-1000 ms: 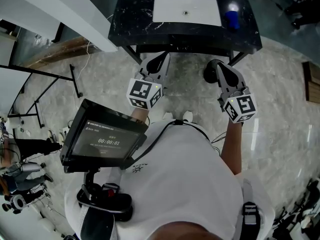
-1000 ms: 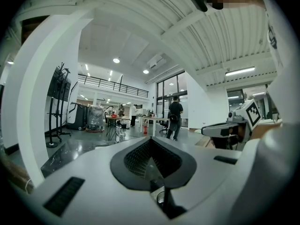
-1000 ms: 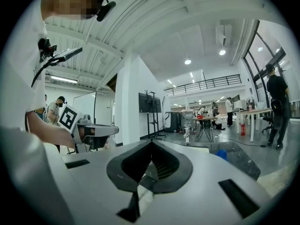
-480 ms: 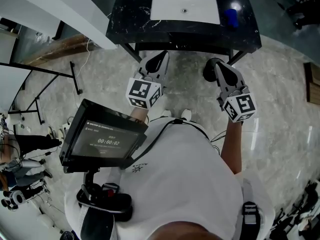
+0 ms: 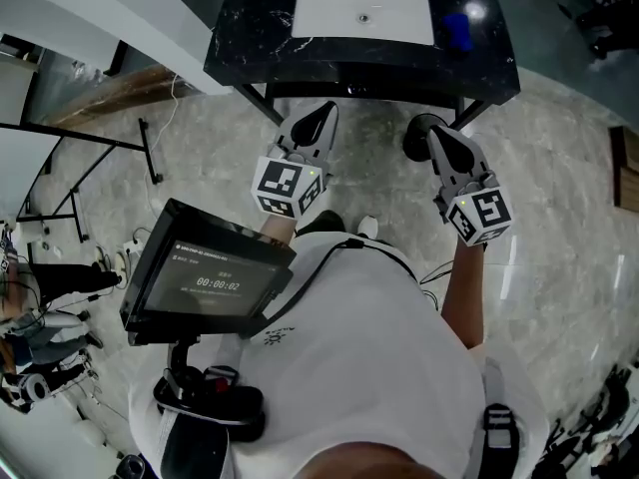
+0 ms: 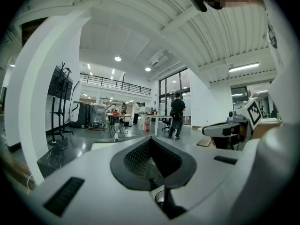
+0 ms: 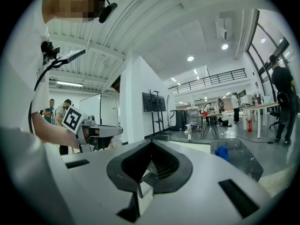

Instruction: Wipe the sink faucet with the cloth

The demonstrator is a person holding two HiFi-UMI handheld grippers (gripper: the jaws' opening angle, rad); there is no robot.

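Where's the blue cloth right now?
In the head view, near the top right, the cloth lies on the black counter, just right of the white basin.

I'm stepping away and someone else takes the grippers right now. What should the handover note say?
Left gripper: shut, empty, short of the black counter.
Right gripper: shut, empty, alongside it.
Blue cloth: on the counter, right of the white sink.
Faucet: behind the sink, at the head view's top edge, not clearly seen.
Done: nothing; cloth not picked up.
Left: approach, open a gripper, grasp the cloth, wipe the faucet.
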